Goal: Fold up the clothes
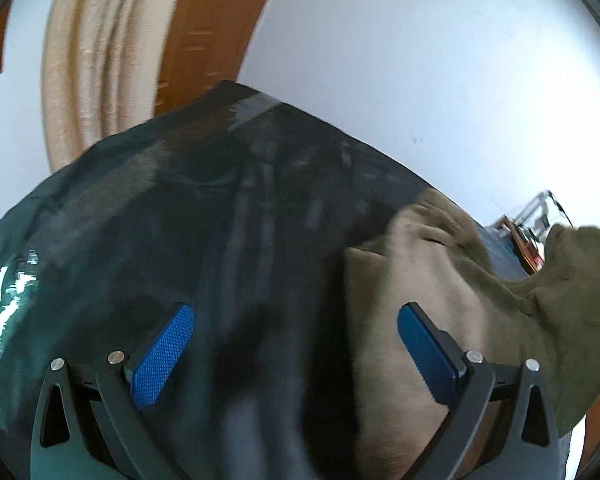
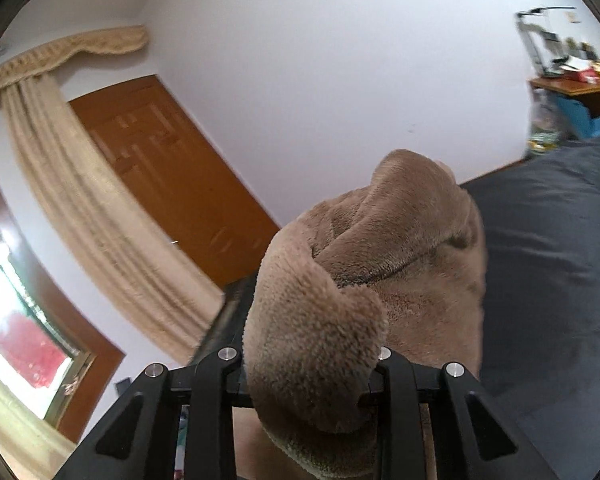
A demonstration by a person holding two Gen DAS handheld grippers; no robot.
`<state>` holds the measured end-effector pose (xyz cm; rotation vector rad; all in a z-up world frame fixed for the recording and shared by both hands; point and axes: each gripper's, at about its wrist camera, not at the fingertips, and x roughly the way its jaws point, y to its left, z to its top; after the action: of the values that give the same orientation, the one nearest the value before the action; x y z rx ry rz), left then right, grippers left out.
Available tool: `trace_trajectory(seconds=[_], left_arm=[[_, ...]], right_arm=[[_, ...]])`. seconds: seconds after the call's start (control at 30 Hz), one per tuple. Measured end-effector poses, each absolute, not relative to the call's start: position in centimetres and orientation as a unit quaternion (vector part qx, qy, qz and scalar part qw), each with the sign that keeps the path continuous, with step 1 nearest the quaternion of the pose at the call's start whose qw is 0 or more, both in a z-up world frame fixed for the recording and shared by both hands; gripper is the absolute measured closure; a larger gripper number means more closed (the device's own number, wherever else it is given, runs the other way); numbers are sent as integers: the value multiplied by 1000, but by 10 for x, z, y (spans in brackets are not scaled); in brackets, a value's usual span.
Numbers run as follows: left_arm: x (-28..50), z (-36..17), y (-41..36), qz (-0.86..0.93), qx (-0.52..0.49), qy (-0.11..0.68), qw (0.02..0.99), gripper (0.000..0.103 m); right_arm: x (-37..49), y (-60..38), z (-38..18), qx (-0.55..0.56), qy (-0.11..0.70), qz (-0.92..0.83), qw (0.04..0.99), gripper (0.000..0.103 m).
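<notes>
The right gripper (image 2: 312, 392) pinched the tan fleece garment (image 2: 380, 272), lifting a bunch off the dark bed (image 2: 548, 280), likely to spread it; the left gripper (image 1: 296, 354) hovered, jaws wide, empty.

Bed cover (image 2: 552, 280): dark grey, creased; spreads to the right of the jaws in the right wrist view and lies under and ahead of them in the left wrist view.
Curtain (image 2: 100, 216): beige, pleated, hanging aslant to the upper left of the jaws, with a matching pelmet (image 2: 72, 52) across its top.
Door (image 2: 172, 168): brown wood with paneled grooves, beyond the jaws, just right of the curtain.
Wall (image 2: 320, 60): plain white, far ahead of the jaws.
Window (image 2: 24, 320): bright, brown-framed, far left of the jaws; something red shows through it.
Desk (image 2: 576, 88): wooden, cluttered, far upper right of the jaws; the items are too small to name.
</notes>
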<state>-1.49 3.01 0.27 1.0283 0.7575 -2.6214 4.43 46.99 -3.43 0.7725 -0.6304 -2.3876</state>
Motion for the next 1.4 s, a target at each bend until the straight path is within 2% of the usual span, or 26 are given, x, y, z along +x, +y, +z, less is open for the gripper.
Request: trace_trajectory(seconds=[0.1,0.23,0.5,0.8,0.87,0.93,1.0,1.1,1.27,1.4], left_arm=[[-5,-10,1,-880,343,298,140,1],[2,-15,-17,-869,327,341,147,1],[3,-19,-10,-870,335,336,137,1],[8,-17,-10,-869,327,348,131,1],[8,-17,-10,-868,328,348,131,1],[7,-18,-10,-868,330,348,131,1],[7,-19,-10,-867,330,347,134,1],[6,-20,-12,-867,331,347,137,1],[6,-21,-11,-869,331,341,140,1],[6,-19,-8,-873,328,334,138,1]], right_arm=[[49,433,-29,281,-229,-879,310,72],[54,371,-38,294,-179,-873,345,73],[73,264,-98,336,-45,-868,364,73],[89,239,-131,325,54,-877,351,72],[89,240,-133,324,56,-874,359,68],[86,238,-135,323,51,-868,374,45],[97,239,-135,321,48,-862,388,38],[105,244,-134,322,38,-855,404,38],[106,268,-122,334,-44,-827,450,38],[125,296,-106,308,-51,-842,440,38]])
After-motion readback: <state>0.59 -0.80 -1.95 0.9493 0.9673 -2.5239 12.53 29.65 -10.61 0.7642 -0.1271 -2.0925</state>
